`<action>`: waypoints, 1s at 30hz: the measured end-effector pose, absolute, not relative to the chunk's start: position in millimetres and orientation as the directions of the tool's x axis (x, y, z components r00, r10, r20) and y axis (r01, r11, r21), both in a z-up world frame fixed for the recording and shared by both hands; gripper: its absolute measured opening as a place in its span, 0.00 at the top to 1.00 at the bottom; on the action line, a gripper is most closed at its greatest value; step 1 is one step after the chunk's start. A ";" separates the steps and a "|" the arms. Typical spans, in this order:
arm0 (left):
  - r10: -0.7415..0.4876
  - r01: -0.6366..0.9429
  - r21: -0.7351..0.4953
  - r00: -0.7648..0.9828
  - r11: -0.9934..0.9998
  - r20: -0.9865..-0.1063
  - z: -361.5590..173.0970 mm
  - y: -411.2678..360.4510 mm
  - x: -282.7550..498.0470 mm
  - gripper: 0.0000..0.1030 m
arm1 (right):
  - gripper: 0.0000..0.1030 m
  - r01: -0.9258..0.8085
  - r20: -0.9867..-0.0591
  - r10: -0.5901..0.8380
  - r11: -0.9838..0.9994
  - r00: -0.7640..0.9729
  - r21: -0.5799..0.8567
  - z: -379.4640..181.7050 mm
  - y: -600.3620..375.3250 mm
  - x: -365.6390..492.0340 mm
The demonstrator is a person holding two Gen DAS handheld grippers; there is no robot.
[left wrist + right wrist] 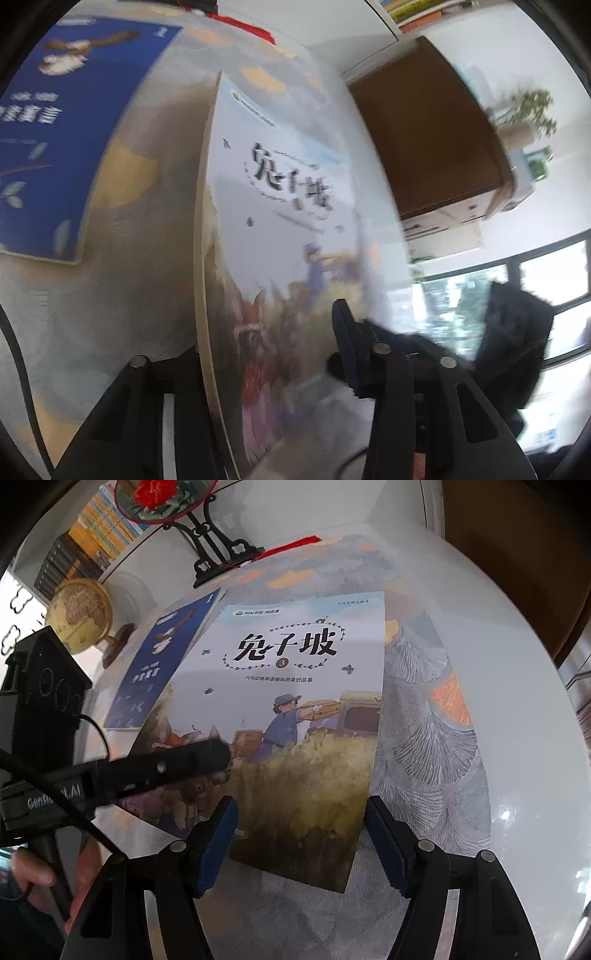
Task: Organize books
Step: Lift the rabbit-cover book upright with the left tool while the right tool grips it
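Note:
A pale picture book numbered 3 [295, 709] is lifted off the round white table [498, 738]. My left gripper [207, 755] comes in from the left and is shut on the book's left edge; the left wrist view shows the book [280, 206] held edge-on between its fingers [351, 343]. A dark blue book numbered 1 [159, 668] lies flat on the patterned cloth [424, 720] to the left, partly under the pale one; it also shows in the left wrist view [62, 147]. My right gripper [301, 845] is open, its blue pads either side of the pale book's near edge.
A globe [79, 616] and a black stand with a round embroidered fan [207, 542] stand at the table's back left. Shelves of books [92, 542] rise behind. A brown cabinet [428, 136] and a window [517, 280] show in the left wrist view.

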State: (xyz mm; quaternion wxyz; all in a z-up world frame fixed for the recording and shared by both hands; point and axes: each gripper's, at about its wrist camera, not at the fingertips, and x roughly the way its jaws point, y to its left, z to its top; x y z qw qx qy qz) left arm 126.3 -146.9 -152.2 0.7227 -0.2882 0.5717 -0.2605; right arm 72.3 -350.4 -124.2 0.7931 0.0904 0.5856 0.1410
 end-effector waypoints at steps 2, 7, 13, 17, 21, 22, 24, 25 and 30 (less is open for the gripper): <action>-0.778 0.022 -0.792 0.205 0.611 -0.594 -147.7 -141.8 125.3 0.66 | 0.32 -0.099 -0.896 0.372 0.928 0.242 0.359 -124.4 -357.6 74.7; -0.897 -0.057 -0.914 0.180 0.401 -0.404 -149.0 -131.1 129.6 0.66 | 0.29 0.076 -0.748 0.638 0.750 0.183 0.657 -139.0 -396.1 85.3; -0.907 -0.119 -0.921 0.169 0.370 -0.386 -159.6 -128.8 124.3 0.66 | 0.48 0.194 -0.559 0.791 0.524 0.250 0.829 -158.4 -414.5 89.9; -0.787 -0.019 -0.795 0.124 0.607 -0.604 -145.6 -133.2 117.8 0.66 | 0.65 0.098 -0.655 0.714 0.654 0.247 0.750 -143.2 -399.5 93.4; -0.616 0.133 -0.602 0.127 0.788 -0.778 -132.9 -160.4 112.3 0.66 | 0.66 -0.037 -0.771 0.588 0.800 0.246 0.598 -125.1 -377.5 93.9; -0.581 0.171 -0.559 0.134 0.811 -0.803 -128.8 -168.0 110.8 0.66 | 0.66 -0.077 -0.802 0.544 0.836 0.247 0.544 -121.1 -369.8 93.5; -0.536 0.226 -0.499 0.151 0.837 -0.830 -123.6 -177.0 106.3 0.66 | 0.66 -0.127 -0.836 0.488 0.873 0.251 0.472 -119.1 -361.4 93.7; -0.520 0.249 -0.475 0.161 0.844 -0.839 -120.7 -181.0 103.7 0.67 | 0.66 -0.140 -0.845 0.472 0.881 0.252 0.451 -119.0 -359.4 93.3; -0.554 0.285 -0.494 0.188 0.821 -0.811 -107.6 -184.3 92.6 0.67 | 0.66 -0.156 -0.846 0.459 0.888 0.272 0.432 -113.5 -359.2 89.0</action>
